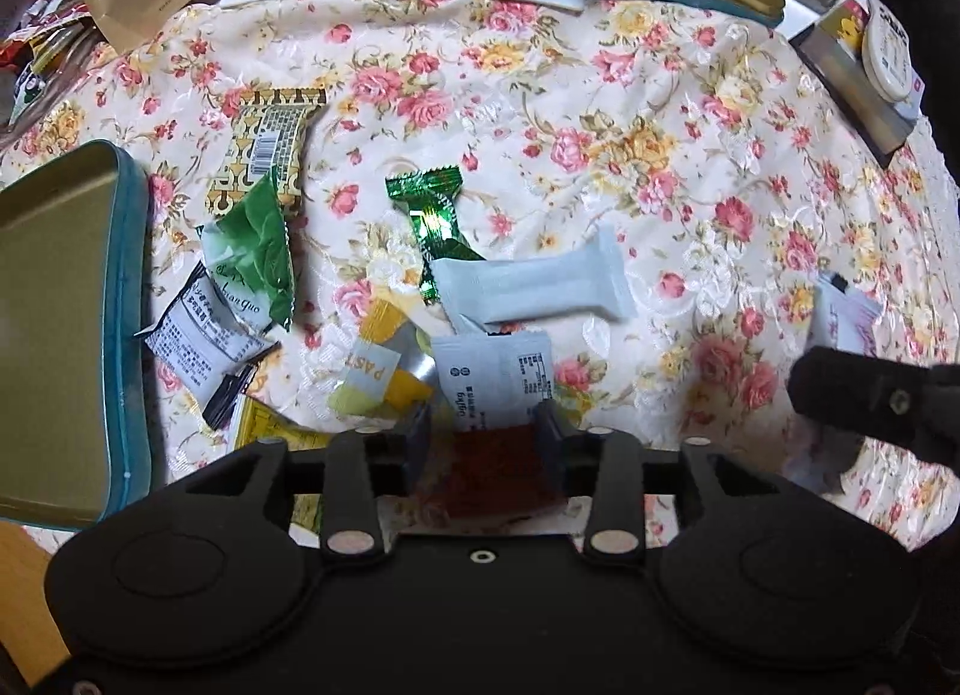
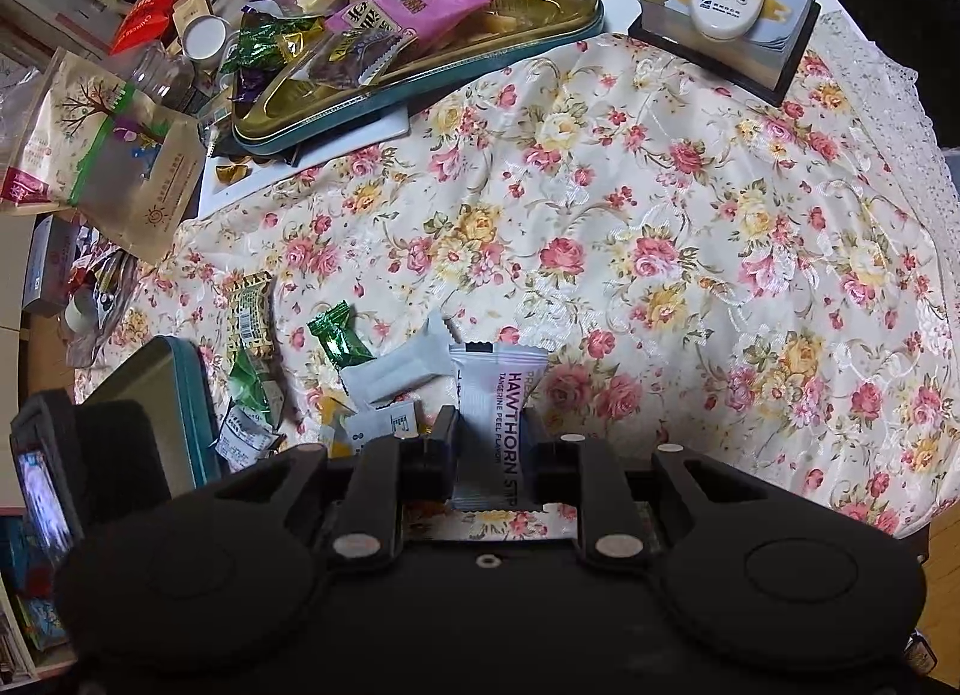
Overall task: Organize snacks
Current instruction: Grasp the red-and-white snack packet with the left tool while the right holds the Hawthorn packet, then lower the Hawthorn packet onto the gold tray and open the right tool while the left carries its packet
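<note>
Floral cloth (image 2: 690,203) w/ snack pile beside teal tin (image 1: 129,299). Right gripper (image 2: 487,437) clamps hawthorn strip (image 2: 501,395), long axis running along fingers. Left gripper (image 1: 485,431) spread wide, nothing pinched, white/red packet (image 1: 492,377) between its fingers, nearer the tin. Tin lies left of pile; cloth right of the pile bare, roomy.

"HAWTHORN" and "TANGERINE PEEL FLAVOR" on the white packet (image 2: 501,395); "PAST" on the yellow sachet (image 1: 369,374).

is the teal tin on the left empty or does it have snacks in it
Empty, as far as shown: the teal tin shows only bare gold interior, and the snack packets lie outside it on the floral cloth.
</note>
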